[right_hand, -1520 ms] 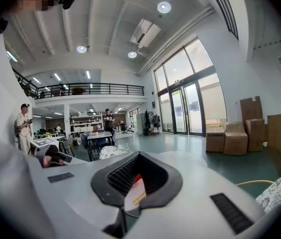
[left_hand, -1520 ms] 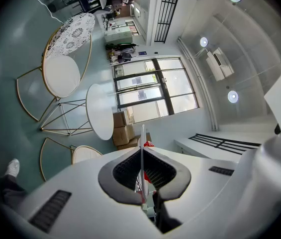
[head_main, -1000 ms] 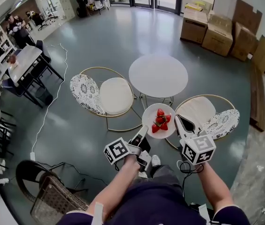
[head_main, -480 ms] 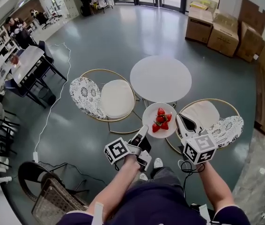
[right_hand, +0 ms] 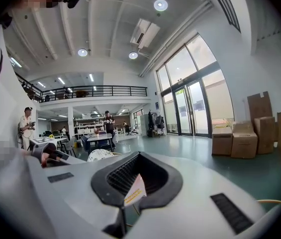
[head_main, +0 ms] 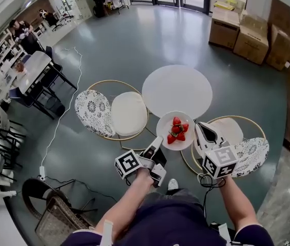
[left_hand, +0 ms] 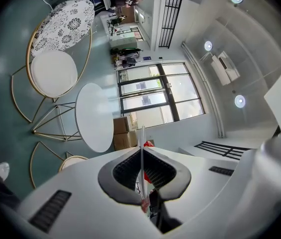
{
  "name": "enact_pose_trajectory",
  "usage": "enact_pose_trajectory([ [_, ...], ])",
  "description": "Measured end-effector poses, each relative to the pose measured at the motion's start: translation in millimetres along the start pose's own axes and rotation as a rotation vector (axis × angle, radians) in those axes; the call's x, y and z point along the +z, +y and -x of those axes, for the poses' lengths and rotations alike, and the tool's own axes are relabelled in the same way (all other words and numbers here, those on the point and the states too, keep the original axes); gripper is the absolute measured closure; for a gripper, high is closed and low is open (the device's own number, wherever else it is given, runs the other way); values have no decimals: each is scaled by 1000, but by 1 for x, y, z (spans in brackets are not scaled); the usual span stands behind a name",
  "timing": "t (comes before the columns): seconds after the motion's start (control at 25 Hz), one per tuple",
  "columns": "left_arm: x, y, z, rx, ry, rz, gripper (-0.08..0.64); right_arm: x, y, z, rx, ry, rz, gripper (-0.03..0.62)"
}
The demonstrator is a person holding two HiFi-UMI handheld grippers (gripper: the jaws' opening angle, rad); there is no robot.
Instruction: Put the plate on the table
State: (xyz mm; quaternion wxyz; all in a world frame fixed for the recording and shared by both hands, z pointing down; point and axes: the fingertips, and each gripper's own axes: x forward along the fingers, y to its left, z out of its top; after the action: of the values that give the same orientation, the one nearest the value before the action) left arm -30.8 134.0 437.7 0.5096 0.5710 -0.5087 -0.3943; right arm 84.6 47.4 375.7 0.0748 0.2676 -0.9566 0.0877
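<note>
**Plate held in the air at the tabletop's near edge**

Left tongs (head_main: 157,142) clamp the lower-left rim of the white plate (head_main: 165,123). In the left gripper view the rim (left_hand: 141,146) runs edge-on as a thin white line between the two pads, which are drawn in narrow on it (left_hand: 141,159).

Strawberries (head_main: 176,129) sit piled at the plate's centre; a bit of red (left_hand: 148,144) shows past the rim in the left gripper view.

Right tongs (head_main: 202,130) sit just beside the plate's right edge; contact cannot be judged from the head view. Their own view shows the pads drawn together (right_hand: 135,184), with no plate between them.

The plate is off any surface. In the head view it overlaps the near edge of the round white tabletop (head_main: 177,88), between the left chair (head_main: 127,113) and the right chair (head_main: 232,129).
</note>
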Motion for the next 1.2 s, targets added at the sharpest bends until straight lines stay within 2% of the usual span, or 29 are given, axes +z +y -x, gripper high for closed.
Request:
enact_pose_trajectory([
  [0.28, 8, -3, -24, 5, -13, 10, 545, 9, -21, -16, 12, -9, -10, 588],
  [0.64, 20, 10, -50, 8, 19, 7, 545, 5, -38, -31, -14, -13, -49, 588],
  [0.92, 42, 31, -83, 19, 57, 21, 545, 0, -58, -61, -57, 24, -51, 588],
  [1.2, 81, 58, -138, 31, 102, 47, 545, -4, -86, -117, -94, 82, -59, 588],
])
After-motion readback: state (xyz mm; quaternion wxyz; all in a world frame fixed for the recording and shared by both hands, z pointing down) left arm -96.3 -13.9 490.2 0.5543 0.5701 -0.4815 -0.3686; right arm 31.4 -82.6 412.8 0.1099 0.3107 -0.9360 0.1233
